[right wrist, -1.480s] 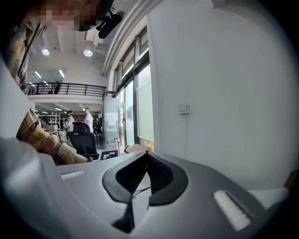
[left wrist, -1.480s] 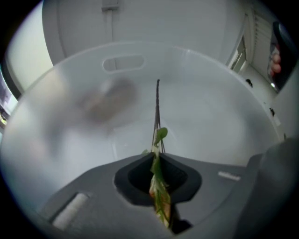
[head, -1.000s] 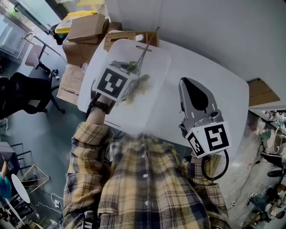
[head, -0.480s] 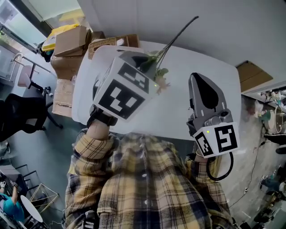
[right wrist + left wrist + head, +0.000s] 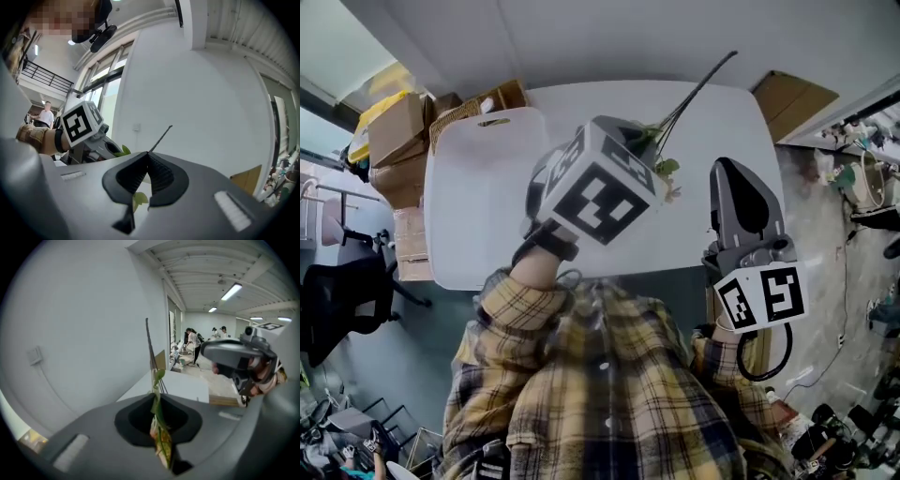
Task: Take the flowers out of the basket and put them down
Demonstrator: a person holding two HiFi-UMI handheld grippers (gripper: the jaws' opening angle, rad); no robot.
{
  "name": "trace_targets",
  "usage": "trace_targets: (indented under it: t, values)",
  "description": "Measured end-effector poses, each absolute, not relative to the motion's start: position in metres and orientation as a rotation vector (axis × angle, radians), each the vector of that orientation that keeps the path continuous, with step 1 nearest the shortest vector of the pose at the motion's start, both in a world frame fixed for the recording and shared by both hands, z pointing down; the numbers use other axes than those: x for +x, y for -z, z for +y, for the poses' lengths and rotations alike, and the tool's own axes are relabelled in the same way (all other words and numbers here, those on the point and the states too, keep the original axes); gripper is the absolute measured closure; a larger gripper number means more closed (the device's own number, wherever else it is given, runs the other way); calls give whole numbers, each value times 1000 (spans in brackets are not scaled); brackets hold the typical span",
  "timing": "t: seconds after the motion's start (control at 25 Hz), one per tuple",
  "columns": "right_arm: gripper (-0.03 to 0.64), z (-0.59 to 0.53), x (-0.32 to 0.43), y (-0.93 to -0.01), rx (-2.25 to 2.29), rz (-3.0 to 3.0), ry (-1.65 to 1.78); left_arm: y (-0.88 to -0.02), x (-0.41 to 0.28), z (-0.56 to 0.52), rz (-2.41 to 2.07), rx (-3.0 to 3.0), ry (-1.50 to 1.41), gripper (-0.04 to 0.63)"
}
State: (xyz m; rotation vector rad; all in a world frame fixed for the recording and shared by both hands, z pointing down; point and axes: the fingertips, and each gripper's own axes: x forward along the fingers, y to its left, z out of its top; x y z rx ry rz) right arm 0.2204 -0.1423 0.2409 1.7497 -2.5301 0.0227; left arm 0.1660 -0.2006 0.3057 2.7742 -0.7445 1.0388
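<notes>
Holding the flowers (image 5: 664, 169) pinched tight in the left claw (image 5: 158, 397), up near the worktop's (image 5: 581, 103) right edge; right claw (image 5: 146, 159) shut, empty. Thin stems, so a quick swing could slip them loose.

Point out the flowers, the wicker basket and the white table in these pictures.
flowers (image 5: 162, 443), left gripper view, on the leaves and petals at the bunch's lower end.
wicker basket (image 5: 473, 108), head view, on its woven side.
white table (image 5: 581, 103), head view, on the bare top near the far edge.
</notes>
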Motion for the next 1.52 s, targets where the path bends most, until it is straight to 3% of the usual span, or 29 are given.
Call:
trace_targets:
  t: [0.36,0.68,1.28,1.52]
  values:
    - [614,-132,264,-284,1813,-2422,-161,-444,226,-189,-582,2501,-1164,586]
    - [614,-140,269,-312,1792,-2399,-251,-557,216,-190,-582,2213,-1223,586]
    - [614,-154,262,-346,1742,-2399,-368,-627,211,-215,-637,2077,-1217,550]
    - [614,-153,260,-349,1744,-2400,-376,-628,210,-215,-628,2056,-1180,468]
